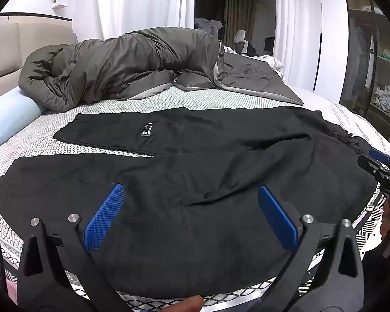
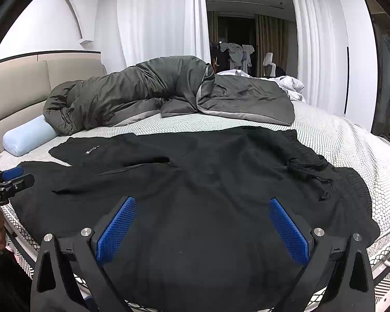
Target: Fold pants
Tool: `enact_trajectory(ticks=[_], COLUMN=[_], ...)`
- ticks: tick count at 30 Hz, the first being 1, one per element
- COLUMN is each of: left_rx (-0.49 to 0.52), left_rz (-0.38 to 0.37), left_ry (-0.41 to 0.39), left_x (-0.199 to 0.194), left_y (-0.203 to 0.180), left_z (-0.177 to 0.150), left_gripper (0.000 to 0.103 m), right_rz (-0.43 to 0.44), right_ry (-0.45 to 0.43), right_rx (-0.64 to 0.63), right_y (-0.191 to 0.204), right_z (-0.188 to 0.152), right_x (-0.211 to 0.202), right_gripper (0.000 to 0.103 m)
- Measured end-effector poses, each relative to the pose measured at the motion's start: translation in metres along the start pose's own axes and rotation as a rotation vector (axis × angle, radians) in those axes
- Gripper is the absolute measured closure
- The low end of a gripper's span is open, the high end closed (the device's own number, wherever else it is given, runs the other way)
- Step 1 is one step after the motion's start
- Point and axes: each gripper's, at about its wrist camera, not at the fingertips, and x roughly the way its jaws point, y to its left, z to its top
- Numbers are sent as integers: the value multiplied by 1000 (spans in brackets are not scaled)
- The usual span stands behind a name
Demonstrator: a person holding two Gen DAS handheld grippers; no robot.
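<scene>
Black pants [image 1: 195, 156] lie spread flat across the bed, legs to the left, waistband with drawstring to the right [image 2: 312, 171]. A small label [image 1: 146, 130] sits on the far leg. My left gripper [image 1: 191, 202] is open and empty, hovering over the near leg by the bed's front edge. My right gripper [image 2: 202, 215] is open and empty, hovering over the seat area of the pants [image 2: 208, 182]. Each gripper shows at the edge of the other's view: the right gripper [image 1: 382, 161] and the left gripper [image 2: 10, 179].
A rumpled grey duvet [image 1: 122, 65] lies along the far side of the mattress [image 1: 221, 98]. A light blue bolster [image 1: 5, 119] sits at the left by the beige headboard [image 1: 2, 52]. White curtains and an open wardrobe [image 1: 377, 78] stand behind and to the right.
</scene>
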Motion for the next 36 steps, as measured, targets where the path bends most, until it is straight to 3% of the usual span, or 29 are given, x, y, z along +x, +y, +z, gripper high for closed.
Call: enact_trajectory(ticks=[36], left_rx=[5], left_rz=[3], left_ry=[-4], left_x=[2], left_y=[-1], left_z=[-2], left_gripper=[1], right_rz=[-10], right_ry=[-3], right_rx=[-7], right_y=[-1], right_z=[1], right_x=[-2], right_gripper=[0])
